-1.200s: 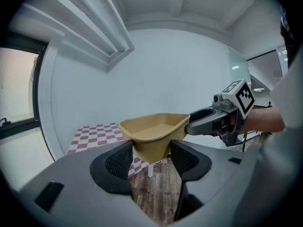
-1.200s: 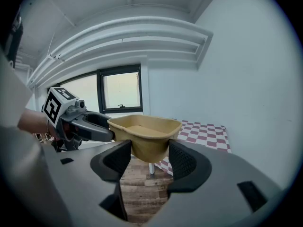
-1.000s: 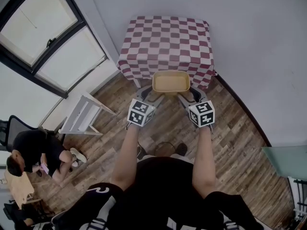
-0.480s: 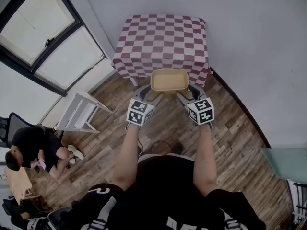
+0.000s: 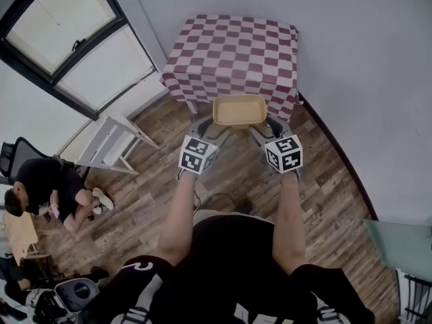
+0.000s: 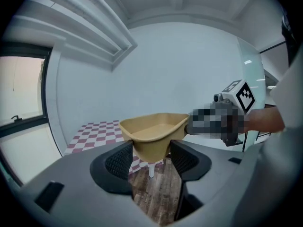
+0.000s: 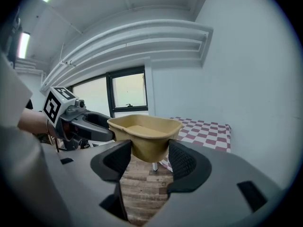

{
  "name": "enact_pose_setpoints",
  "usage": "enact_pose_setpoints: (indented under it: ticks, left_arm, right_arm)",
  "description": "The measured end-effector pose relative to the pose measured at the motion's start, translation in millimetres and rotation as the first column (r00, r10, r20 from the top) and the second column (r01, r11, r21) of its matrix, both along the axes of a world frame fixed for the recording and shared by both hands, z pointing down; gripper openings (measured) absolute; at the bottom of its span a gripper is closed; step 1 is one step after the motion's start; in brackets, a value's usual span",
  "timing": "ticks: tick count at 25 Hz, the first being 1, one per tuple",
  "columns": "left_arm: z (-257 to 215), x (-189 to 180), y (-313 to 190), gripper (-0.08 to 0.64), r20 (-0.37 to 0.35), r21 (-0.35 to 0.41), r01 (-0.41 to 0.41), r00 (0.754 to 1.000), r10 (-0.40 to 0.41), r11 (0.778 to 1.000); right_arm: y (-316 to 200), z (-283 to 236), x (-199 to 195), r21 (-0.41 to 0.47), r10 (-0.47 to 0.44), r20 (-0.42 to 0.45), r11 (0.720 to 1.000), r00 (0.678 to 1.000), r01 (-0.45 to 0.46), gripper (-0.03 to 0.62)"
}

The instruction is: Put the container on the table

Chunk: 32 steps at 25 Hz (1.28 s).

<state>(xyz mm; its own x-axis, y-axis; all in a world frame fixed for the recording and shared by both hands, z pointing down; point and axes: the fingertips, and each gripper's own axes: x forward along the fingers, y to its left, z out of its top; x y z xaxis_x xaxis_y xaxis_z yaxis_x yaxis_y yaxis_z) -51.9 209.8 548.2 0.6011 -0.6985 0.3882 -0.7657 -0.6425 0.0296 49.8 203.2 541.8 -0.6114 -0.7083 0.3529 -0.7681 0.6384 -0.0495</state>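
A tan, empty plastic container (image 5: 239,111) hangs in the air over the wooden floor, just in front of the near edge of the red-and-white checkered table (image 5: 233,46). My left gripper (image 5: 217,123) is shut on its left end and my right gripper (image 5: 264,124) on its right end. In the left gripper view the container (image 6: 154,131) sits between the jaws of the left gripper (image 6: 151,157), with the table (image 6: 94,130) beyond. In the right gripper view the container (image 7: 144,134) is clamped by the right gripper (image 7: 149,157), and the left gripper (image 7: 92,122) holds the far end.
A white folding stand (image 5: 111,155) lies on the floor to the left below a large window (image 5: 74,42). A person (image 5: 47,198) sits at the lower left. White walls stand behind and right of the table. A pale green tabletop (image 5: 398,241) is at the lower right.
The container stays held by both grippers close to the table's near edge. The whole view has shifted a little, and the seated person has slid slightly in the picture.
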Motion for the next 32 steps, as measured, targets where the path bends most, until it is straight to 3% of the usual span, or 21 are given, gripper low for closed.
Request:
enact_pose_setpoints:
  ticks: [21, 32]
  left_arm:
    - [-7, 51, -3, 0.259, 0.017, 0.035, 0.046, 0.999, -0.047, 0.998]
    - [-10, 32, 2, 0.258, 0.041, 0.042, 0.084, 0.996, -0.085, 0.996]
  right_arm:
    - [-7, -6, 51, 0.006, -0.038, 0.016, 0.999, 0.999, 0.038, 0.262]
    - [-5, -8, 33, 0.005, -0.057, 0.039, 0.998, 0.998, 0.057, 0.261]
